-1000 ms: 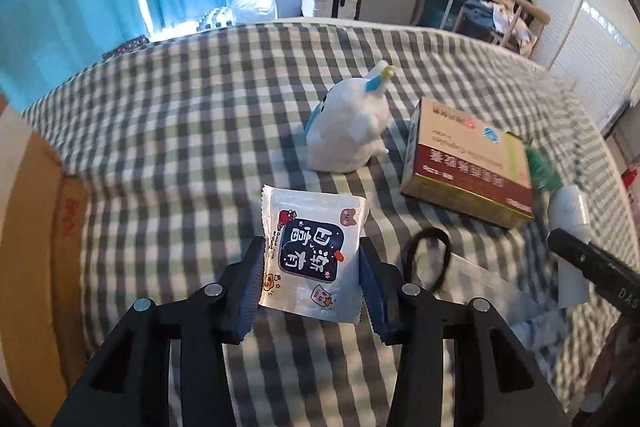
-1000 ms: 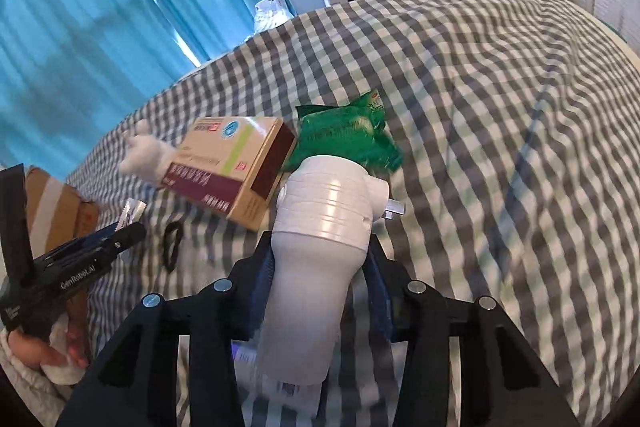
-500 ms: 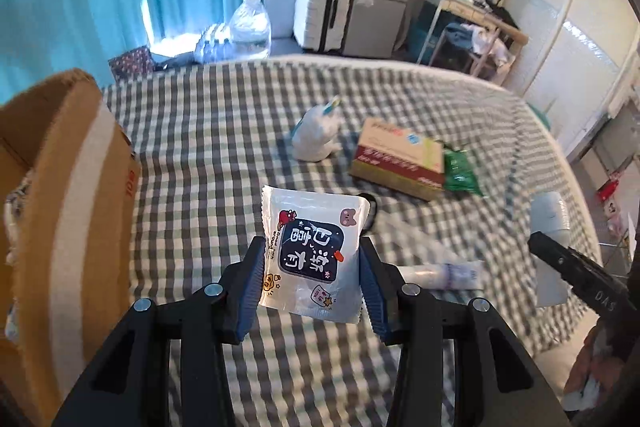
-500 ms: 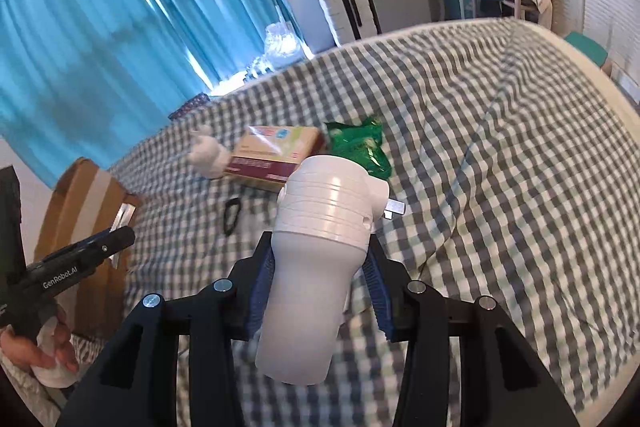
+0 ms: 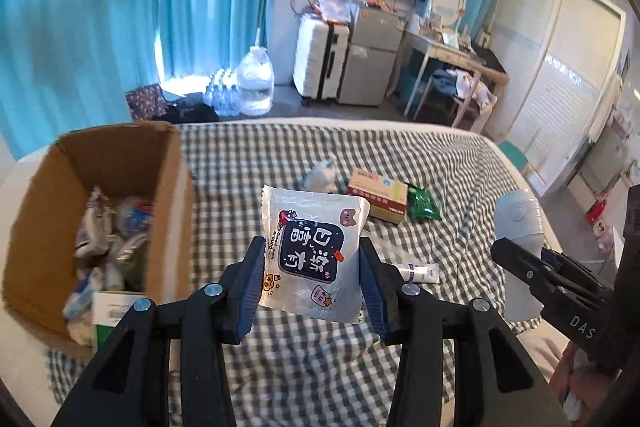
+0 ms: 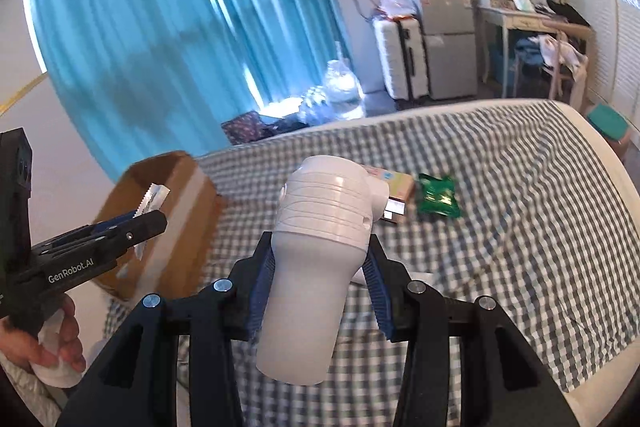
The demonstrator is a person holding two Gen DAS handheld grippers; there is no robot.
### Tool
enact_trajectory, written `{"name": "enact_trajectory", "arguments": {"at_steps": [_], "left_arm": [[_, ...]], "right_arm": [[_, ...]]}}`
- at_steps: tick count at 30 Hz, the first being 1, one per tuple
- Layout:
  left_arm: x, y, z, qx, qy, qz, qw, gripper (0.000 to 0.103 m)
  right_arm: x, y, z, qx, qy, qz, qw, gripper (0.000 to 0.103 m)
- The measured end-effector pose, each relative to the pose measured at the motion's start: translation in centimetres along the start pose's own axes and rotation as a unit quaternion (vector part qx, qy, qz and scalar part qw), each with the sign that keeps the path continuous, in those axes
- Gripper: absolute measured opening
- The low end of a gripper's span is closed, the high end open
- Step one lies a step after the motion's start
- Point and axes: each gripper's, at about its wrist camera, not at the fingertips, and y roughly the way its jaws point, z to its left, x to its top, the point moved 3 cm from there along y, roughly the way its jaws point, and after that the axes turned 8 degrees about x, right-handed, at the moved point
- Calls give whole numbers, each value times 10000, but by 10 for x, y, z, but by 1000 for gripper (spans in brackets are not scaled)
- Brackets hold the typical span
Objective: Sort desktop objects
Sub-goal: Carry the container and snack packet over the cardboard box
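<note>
Left gripper (image 5: 311,281) jaws pinching white printed snack packet (image 5: 314,251), raised beside open brown cardboard box (image 5: 120,147). Right gripper (image 6: 320,287) clamped on white plastic bottle (image 6: 316,255), above grey-checked cloth (image 6: 500,207).

A grey-and-white checked cloth (image 5: 400,155) covers the bed. The snack packet (image 5: 314,255) is white with a navy label, the bottle (image 6: 316,259) plain white, the box (image 5: 120,155) brown cardboard, the curtains (image 6: 160,27) turquoise.
</note>
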Motion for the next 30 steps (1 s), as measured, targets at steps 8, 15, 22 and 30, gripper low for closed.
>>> {"name": "enact_trajectory", "arguments": {"at_steps": [8,15,22,30], "left_arm": [[13,-38,64,201,-467,-302,9983,46],[18,-48,123,509,-746,-377,9952,46],[20,-35,181,800,-1012,-339,9911,46],[0,17,226,908,-1142,224,9891,46]], "right_arm": [[12,12,81,455,-628,21,9970,43],[19,43,144,856,-1056,147,9906,43],[24,93,184,1121,-1288,431,9844,43],[32,165,220,1349,-1401,775,9778,43]]}}
